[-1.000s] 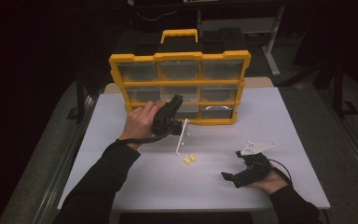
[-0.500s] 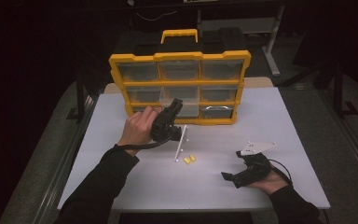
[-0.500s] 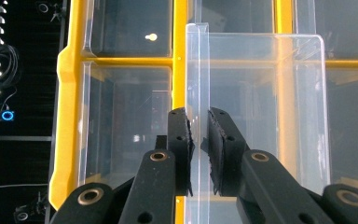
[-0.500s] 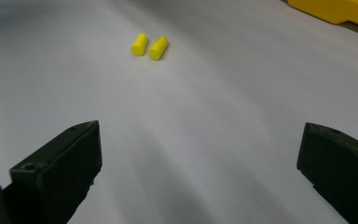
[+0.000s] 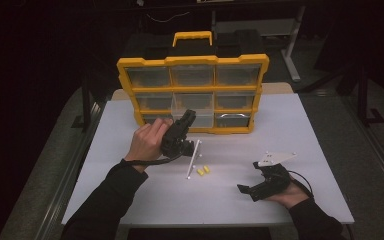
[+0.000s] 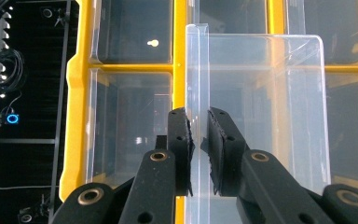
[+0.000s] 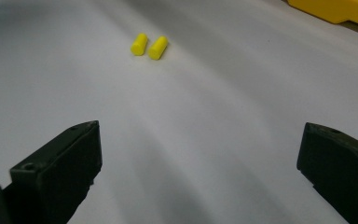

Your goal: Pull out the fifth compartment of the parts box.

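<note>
A yellow organizer [image 5: 192,61] with clear drawers stands upright at the back of the white table [image 5: 305,130]. Its bottom middle clear drawer [image 5: 203,119] sticks out a little. My left gripper [image 5: 189,118] is shut on that drawer; in the left gripper view the jaws [image 6: 198,117] pinch the drawer's thin clear wall [image 6: 256,107]. My right gripper [image 5: 250,177] rests open on the table at the front right, nothing between its jaws [image 7: 198,135]. Two yellow plugs [image 5: 203,171] [image 7: 149,45] lie side by side ahead of it.
A thin white rod [image 5: 194,159] lies slanted on the table just right of my left hand, beside the plugs. A grey three-cornered plate [image 5: 276,158] sits on the right gripper. Dark floor and stands surround the table.
My left hand and gripper have drawn back slightly toward me while holding the drawer. The right gripper has stayed still.
</note>
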`<state>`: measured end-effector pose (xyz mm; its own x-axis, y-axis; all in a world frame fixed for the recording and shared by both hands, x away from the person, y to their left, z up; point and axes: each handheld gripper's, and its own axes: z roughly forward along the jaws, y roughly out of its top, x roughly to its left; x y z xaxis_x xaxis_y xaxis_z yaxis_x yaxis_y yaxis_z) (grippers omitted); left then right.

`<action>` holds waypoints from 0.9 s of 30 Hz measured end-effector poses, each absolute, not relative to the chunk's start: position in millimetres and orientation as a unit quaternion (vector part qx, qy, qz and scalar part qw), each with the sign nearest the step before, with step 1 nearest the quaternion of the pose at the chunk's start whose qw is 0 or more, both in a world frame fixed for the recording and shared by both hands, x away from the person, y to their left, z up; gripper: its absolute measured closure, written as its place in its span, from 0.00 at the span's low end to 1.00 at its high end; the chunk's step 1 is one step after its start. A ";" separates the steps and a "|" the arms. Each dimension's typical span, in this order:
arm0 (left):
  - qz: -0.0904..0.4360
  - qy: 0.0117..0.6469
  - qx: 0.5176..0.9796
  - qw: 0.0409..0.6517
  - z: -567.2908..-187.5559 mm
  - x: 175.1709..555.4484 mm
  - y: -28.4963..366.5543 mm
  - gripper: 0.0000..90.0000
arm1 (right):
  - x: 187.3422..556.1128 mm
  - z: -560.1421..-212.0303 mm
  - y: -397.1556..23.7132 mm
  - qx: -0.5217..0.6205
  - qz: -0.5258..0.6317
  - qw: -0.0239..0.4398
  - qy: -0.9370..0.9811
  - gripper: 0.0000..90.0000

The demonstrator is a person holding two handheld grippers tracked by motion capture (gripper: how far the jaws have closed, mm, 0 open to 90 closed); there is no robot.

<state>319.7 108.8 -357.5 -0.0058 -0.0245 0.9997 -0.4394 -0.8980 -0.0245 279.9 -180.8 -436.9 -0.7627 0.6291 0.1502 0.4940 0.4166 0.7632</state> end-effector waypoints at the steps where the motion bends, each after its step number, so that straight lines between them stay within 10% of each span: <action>1: 0.689 -0.169 0.689 0.151 -357.7 318.7 109.1 0.89 | 279.9 -436.9 -180.8 0.336 0.424 0.079 0.838 0.00; 27: 0.690 -0.174 0.684 0.159 -363.7 304.0 111.1 0.88 | 280.2 -437.1 -180.7 0.335 0.423 0.079 0.838 0.00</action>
<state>304.0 111.1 -363.7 -0.0132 -0.0193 0.9997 -0.4569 -0.8892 -0.0232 280.2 -180.7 -437.1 -0.7626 0.6290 0.1510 0.4949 0.4170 0.7624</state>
